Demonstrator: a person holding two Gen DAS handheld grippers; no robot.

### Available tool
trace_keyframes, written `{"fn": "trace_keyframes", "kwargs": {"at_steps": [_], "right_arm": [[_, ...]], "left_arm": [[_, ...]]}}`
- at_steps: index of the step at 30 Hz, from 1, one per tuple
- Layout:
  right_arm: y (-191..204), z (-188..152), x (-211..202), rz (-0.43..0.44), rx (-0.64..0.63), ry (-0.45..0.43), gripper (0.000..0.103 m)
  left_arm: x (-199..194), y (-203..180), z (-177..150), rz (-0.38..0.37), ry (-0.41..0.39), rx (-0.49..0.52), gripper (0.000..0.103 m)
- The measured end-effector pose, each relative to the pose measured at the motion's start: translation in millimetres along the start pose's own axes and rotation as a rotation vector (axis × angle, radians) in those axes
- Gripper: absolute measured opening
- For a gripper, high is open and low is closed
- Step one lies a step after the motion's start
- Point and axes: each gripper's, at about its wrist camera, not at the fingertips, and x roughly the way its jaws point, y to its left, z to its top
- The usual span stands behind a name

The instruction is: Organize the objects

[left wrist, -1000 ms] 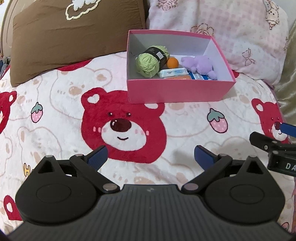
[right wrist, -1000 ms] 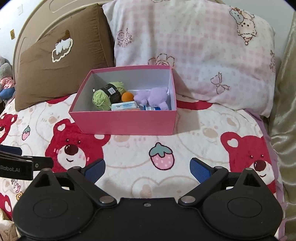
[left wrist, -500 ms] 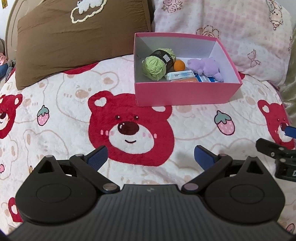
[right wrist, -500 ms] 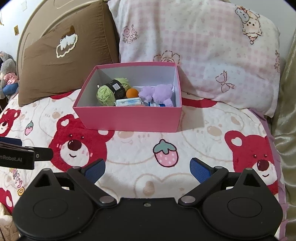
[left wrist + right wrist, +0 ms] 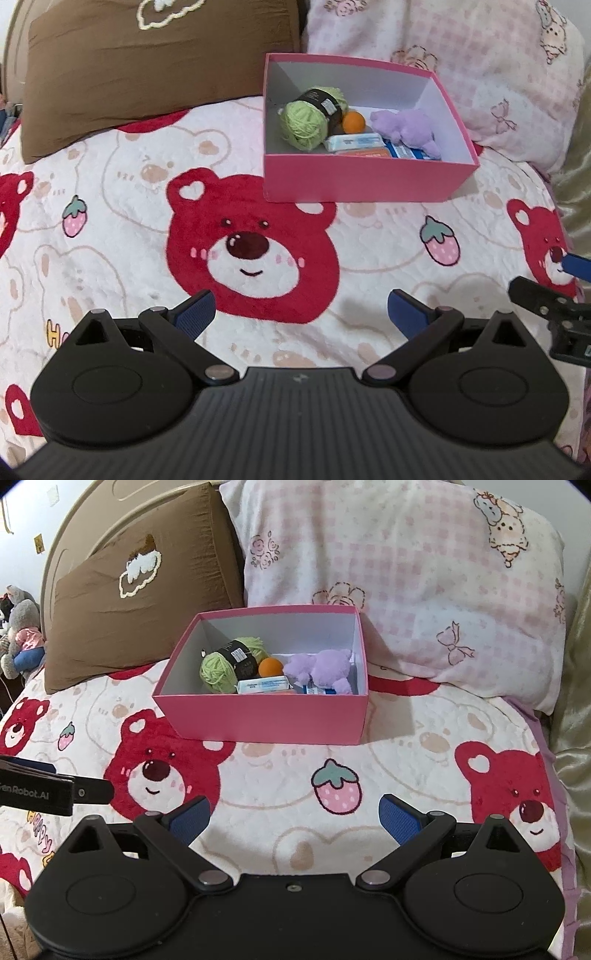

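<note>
Flanking pink box (image 5: 266, 720): brown pillow (image 5: 147, 602), pink pillow (image 5: 424, 583).

Both wrist cameras sit low over the bear blanket (image 5: 110, 229), looking forward past their own spread fingers toward the pillows, the left view placing the shared pink box (image 5: 362, 181) upper right, the right view (image 5: 266, 720) upper centre.

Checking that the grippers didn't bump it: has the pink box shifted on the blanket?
No. The pink box still overlaps the same ear of the red bear print with its front edge; only the camera view drifts slightly.
</note>
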Motion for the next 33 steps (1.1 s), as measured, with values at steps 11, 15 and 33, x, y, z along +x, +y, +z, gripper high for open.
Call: {"fn": "trace_keyframes", "kwargs": {"at_steps": [11,15,33], "right_arm": [[0.2,1.9,-8.6,0.006,0.008,-0.020,0.099],[2.6,2.5,-12.8,0.001,-0.007,-0.015,0.099],[6.7,2.6,-21.1,0.015,-0.024,-0.014,0.099]], "left_arm": [[-3.1,-0.9,-1.0,0.004,-0.004,0.018,0.101],[-6.0,-1.7,0.2,0.004,-0.010,0.026,0.101],[-9.7,-5.6,-1.1,0.006,-0.021,0.045,0.103]]}}
